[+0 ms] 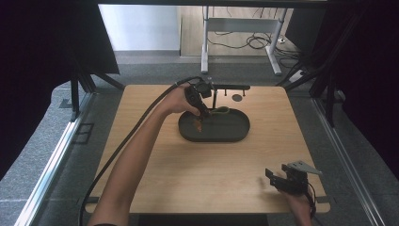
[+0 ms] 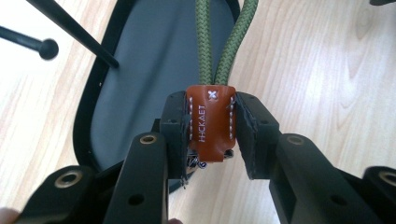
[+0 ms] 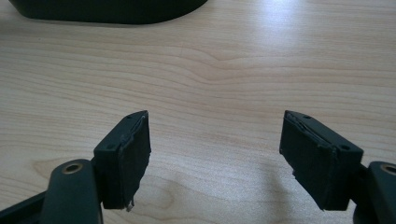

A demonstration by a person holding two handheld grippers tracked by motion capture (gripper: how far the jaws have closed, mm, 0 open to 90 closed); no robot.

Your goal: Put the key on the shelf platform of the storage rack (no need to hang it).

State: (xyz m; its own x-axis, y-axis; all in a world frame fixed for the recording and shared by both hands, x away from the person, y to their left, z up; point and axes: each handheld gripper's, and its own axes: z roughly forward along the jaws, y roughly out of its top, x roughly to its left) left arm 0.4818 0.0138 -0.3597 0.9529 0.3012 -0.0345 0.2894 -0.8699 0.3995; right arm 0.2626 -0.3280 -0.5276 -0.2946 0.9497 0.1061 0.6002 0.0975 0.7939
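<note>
The high view looks forward and down from above the person's side, far enough back to take in the whole worktop (image 1: 155, 165) and the floor beyond it. The left gripper view sits very close over the dark oval tray (image 2: 140, 65), looking steeply down along its own jaws, and shares that tray (image 1: 214, 134) with the high view. The right gripper view faces low and almost level across the bare worktop (image 3: 224, 70), with the tray's edge (image 3: 107, 11) at its top.
</note>
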